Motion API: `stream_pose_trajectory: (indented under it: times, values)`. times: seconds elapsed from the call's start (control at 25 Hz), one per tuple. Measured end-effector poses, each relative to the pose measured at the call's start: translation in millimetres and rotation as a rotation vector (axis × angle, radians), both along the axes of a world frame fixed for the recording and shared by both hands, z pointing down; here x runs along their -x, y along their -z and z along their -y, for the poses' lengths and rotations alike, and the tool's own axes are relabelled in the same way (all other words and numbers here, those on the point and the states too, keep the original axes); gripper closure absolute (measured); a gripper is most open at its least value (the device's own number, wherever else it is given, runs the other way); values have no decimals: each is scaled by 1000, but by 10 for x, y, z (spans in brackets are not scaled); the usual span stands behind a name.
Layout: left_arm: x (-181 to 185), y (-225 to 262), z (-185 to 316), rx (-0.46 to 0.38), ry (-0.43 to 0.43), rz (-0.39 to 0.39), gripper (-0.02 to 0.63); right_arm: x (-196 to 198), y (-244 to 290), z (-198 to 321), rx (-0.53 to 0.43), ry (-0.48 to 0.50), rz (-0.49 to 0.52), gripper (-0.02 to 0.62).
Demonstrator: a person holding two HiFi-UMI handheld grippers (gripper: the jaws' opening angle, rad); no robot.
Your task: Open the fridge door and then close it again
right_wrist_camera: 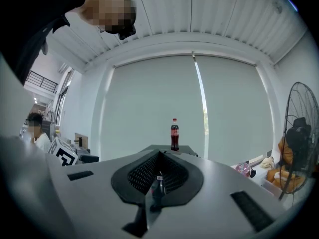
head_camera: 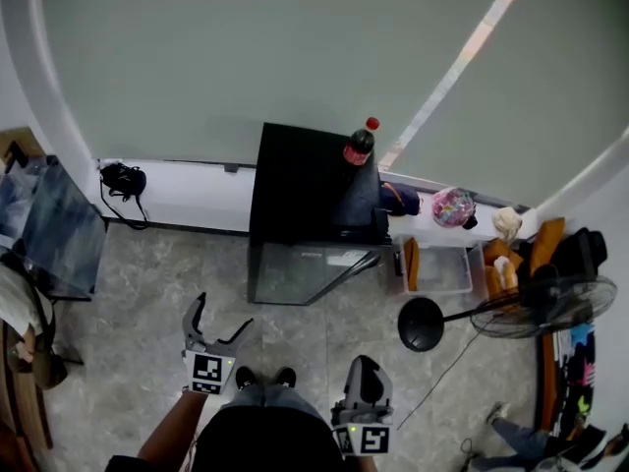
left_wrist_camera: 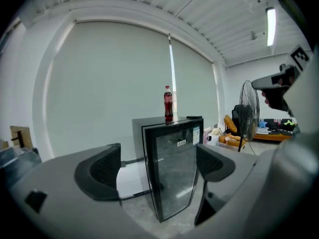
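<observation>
A small black fridge (head_camera: 307,190) with a glass door (head_camera: 300,273) stands against the wall ledge, and its door looks closed. On its top right corner stands a cola bottle (head_camera: 360,144) with a red cap. My left gripper (head_camera: 222,315) hangs open over the floor, well short of the fridge, with nothing between its fingers. In the left gripper view the fridge (left_wrist_camera: 174,168) shows at a distance between the two fingers (left_wrist_camera: 102,171). My right gripper (head_camera: 362,364) is shut and empty, also back from the fridge. In the right gripper view, the pads (right_wrist_camera: 149,176) meet below the bottle (right_wrist_camera: 174,133).
A standing fan (head_camera: 541,308) with a round black base (head_camera: 421,324) is to the right of the fridge. A clear plastic bin (head_camera: 442,269) sits beside the fridge. A black bag (head_camera: 123,180) lies on the white ledge at left. A glass table (head_camera: 54,229) stands at far left.
</observation>
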State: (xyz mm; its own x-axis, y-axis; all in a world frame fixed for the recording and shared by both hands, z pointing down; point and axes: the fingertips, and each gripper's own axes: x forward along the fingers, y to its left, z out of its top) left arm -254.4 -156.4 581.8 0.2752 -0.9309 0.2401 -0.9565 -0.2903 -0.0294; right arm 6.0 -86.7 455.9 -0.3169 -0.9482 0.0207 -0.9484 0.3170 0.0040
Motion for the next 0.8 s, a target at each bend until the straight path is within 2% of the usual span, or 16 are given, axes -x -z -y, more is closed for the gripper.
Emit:
stream_pose_trajectory:
  times: [0.12, 0.24, 0.8]
  values:
    - [-41, -233, 189, 37, -20, 39, 132, -123, 0, 36, 18, -28, -21, 586]
    - [-63, -429, 358, 68, -24, 38, 132, -197, -8, 74, 48, -44, -38, 586]
    - [-160, -1442, 1160, 254, -80, 47, 149, -448, -5, 178, 46, -123, -46, 586]
